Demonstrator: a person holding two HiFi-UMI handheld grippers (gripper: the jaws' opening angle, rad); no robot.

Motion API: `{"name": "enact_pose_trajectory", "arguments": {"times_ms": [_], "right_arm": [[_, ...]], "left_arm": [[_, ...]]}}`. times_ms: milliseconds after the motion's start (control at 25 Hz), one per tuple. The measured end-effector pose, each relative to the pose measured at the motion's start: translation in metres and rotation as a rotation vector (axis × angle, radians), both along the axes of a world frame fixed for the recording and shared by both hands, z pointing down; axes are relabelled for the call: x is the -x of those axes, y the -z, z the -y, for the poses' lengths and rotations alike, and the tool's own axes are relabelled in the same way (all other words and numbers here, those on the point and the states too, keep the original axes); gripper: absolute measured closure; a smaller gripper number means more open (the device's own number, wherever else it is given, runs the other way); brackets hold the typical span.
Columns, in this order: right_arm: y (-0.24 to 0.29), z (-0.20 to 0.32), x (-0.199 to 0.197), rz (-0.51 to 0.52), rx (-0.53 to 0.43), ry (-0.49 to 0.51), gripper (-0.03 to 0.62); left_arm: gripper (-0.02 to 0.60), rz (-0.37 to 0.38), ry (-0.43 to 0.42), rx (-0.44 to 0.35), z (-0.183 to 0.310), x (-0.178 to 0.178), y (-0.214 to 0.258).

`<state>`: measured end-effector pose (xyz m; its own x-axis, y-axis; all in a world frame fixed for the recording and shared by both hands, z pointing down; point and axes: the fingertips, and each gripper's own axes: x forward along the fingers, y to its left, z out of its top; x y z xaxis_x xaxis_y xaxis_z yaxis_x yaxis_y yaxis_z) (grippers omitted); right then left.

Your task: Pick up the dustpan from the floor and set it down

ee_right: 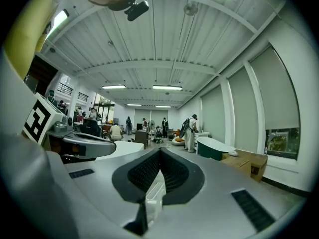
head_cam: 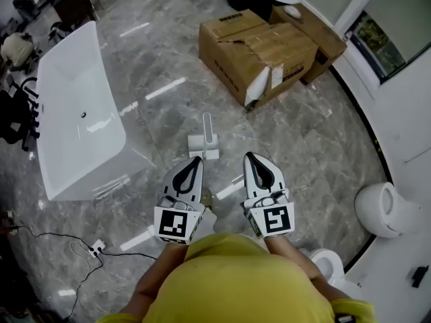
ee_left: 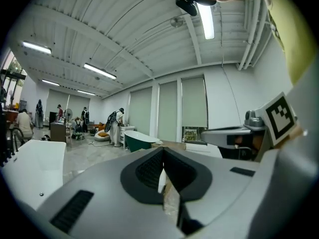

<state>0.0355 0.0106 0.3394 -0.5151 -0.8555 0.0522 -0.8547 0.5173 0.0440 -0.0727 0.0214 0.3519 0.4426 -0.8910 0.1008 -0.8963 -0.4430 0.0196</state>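
Note:
A white dustpan [head_cam: 204, 142] stands on the grey marble floor with its handle upright, just ahead of both grippers. My left gripper [head_cam: 196, 159] and right gripper [head_cam: 250, 155] are held side by side in front of the person's body and point forward, roughly level. Both are shut with nothing between the jaws. The dustpan lies slightly ahead of the left gripper's tip, apart from it. In the right gripper view the dustpan [ee_right: 154, 193] shows as a white shape through the slot below the gripper [ee_right: 159, 151]. In the left gripper view the gripper [ee_left: 163, 151] has its tips touching.
A long white bathtub [head_cam: 74, 113] stands on the floor at the left. Large cardboard boxes [head_cam: 262, 52] sit ahead to the right. A white toilet [head_cam: 384, 210] is by the right wall. A power strip [head_cam: 97, 247] with a cable lies at the lower left.

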Motion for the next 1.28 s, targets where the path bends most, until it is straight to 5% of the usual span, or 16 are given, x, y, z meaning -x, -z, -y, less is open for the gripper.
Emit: {"name": "enact_pose_trajectory", "arguments": {"times_ms": [640,1280], "right_arm": [[-0.033,0.078,0.009,-0.019,0.115,-0.071,0.583],[-0.109,0.115,0.024,-0.085,0.216,0.117,0.583]], "left_arm": [[0.58,-0.041,-0.097,0.191,0.088,0.007,-0.051],[0.577,-0.091,-0.129,0.453,0.122,-0.005,-0.136]]}}
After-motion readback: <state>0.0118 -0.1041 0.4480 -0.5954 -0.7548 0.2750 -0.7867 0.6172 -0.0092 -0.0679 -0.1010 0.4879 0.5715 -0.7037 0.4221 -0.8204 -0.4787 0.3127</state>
